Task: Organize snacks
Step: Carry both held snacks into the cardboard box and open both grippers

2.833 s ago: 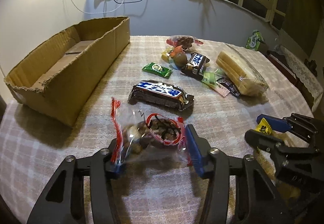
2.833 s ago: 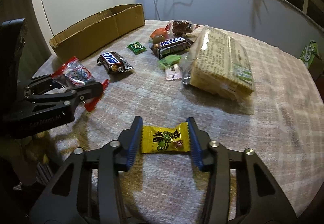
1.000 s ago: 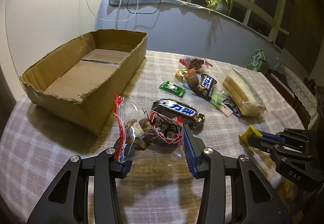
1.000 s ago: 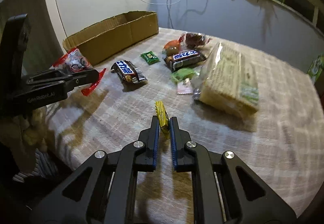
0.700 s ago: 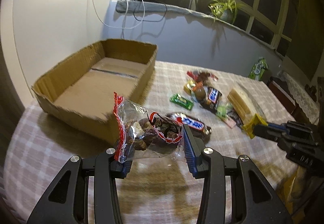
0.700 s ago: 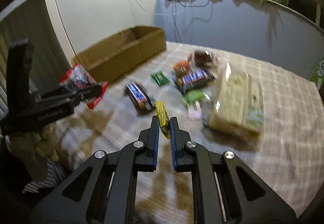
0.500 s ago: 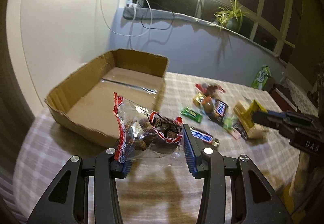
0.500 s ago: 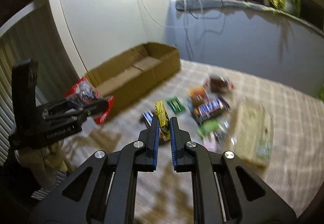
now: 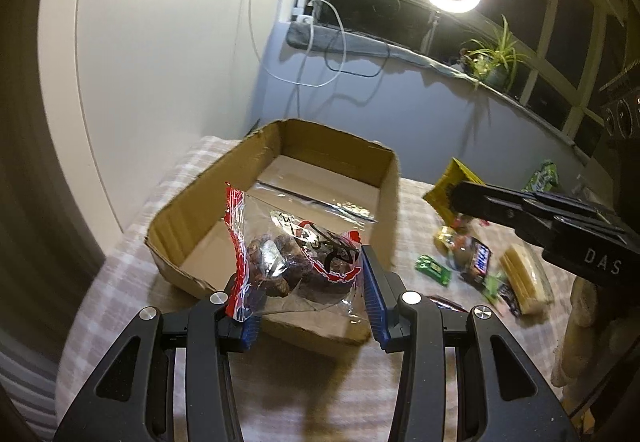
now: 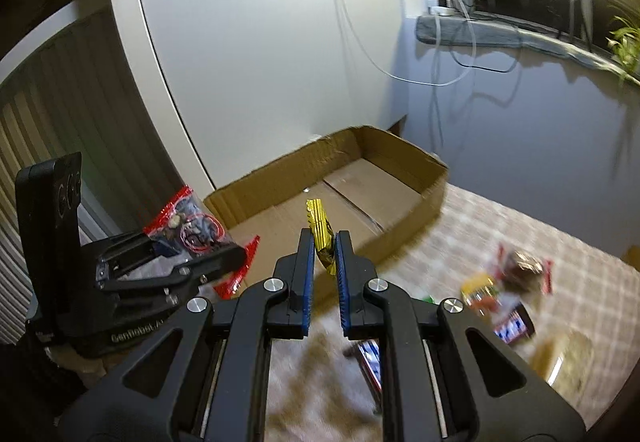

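Left hand-held gripper (image 9: 308,282) part-open clamping nut bag (image 9: 296,262), right hand-held gripper (image 10: 322,262) pinching yellow candy (image 10: 320,230)

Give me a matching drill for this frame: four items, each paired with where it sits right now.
Items:
1. clear bag of brown snacks
2. yellow candy packet
3. cardboard box
4. small green packet

Places:
A. lying flat on the checked tablecloth
B. clamped edge-on in the right tool
C. standing open and empty on the tablecloth
D. held in the left tool

Pairs: 1-D, 2-B, 3-C, 4-A
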### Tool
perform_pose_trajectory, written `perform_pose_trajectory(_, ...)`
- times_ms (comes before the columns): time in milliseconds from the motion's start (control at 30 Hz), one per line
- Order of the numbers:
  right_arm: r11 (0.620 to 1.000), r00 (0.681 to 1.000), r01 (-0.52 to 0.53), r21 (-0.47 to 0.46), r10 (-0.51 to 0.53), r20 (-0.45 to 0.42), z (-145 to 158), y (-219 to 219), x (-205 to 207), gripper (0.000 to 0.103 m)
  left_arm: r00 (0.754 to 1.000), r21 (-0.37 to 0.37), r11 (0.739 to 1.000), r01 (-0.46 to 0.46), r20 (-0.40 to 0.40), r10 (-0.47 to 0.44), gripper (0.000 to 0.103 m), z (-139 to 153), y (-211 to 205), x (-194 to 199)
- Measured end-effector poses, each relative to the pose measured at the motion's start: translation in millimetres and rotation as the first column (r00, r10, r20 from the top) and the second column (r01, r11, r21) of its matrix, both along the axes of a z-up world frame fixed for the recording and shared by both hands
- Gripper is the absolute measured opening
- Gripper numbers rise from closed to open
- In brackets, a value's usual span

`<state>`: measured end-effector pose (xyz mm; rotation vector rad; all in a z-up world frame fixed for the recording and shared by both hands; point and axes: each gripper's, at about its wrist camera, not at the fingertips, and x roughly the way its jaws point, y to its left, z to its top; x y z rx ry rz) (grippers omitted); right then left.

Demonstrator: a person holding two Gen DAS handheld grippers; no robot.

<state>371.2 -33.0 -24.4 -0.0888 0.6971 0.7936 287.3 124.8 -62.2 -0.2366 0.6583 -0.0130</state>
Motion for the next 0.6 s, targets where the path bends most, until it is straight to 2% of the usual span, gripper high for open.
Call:
perform_pose_trajectory(300,0.999,0.999,-0.036,-0.025,0.036,-0.022,-9.2,42.0,23.5,0.010,1.000,-0.008,1.000,-0.023,-0.014,0.023,0.042,-3.4,14.9,9.6)
perform_pose_trajectory(600,0.998,0.998,-0.043,-0.044,0.041,-0.050,-19.9,56.2,36.0,0.011,0.999,0.003,1.000,-0.029,-0.021,0.029,0.042,-4.0,16.8,13.1)
